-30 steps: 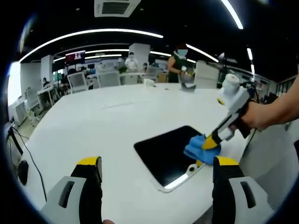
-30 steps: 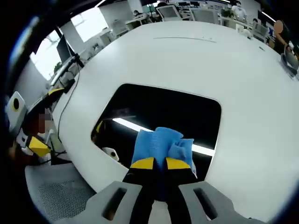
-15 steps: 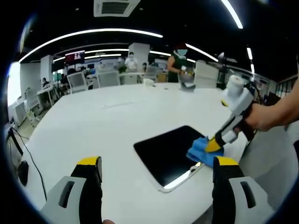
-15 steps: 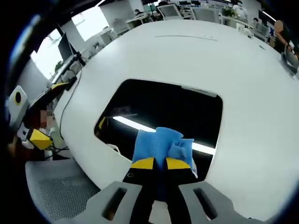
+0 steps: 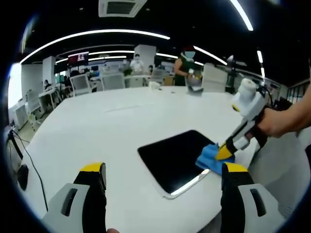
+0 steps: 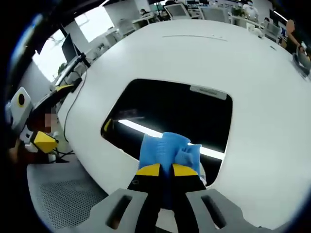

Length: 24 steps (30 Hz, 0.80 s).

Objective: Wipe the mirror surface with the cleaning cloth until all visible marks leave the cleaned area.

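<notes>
One cloth (image 6: 167,154) pinched, mirror (image 6: 170,114) flat

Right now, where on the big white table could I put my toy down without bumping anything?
The white table is bare on the far side of the mirror, towards the chairs, and beside the left gripper. It is crowded at the mirror's near edge, where the right gripper presses the blue cloth onto the glass.

No text, label, brand or number can be read. A wall screen (image 5: 77,58) far across the room in the left gripper view glows red and white, but it is too small and blurred to make out anything written on it.
</notes>
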Motion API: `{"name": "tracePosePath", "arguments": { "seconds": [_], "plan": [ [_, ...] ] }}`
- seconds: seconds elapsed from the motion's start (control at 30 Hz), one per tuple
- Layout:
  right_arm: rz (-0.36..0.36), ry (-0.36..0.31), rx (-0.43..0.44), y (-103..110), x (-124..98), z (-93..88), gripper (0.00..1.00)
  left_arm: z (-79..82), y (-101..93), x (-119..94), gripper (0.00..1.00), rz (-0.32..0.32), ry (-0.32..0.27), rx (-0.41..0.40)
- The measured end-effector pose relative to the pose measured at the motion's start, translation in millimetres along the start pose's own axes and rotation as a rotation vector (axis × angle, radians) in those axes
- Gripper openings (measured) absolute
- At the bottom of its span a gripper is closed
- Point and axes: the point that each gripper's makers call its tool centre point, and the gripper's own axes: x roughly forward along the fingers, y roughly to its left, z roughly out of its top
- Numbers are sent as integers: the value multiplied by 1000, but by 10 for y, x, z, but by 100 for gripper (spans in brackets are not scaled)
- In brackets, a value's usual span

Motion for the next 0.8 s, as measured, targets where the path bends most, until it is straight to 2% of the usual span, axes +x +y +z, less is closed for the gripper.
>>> {"name": "tracePosePath", "arguments": {
  "seconds": [0.47, 0.8],
  "plan": [
    [16, 9, 14, 15, -14, -32, 2, 33, -17, 26, 99, 1, -11, 8],
    [15, 18, 16, -38, -34, -47, 2, -5, -52, -4, 99, -8, -7, 18]
  ]
}}
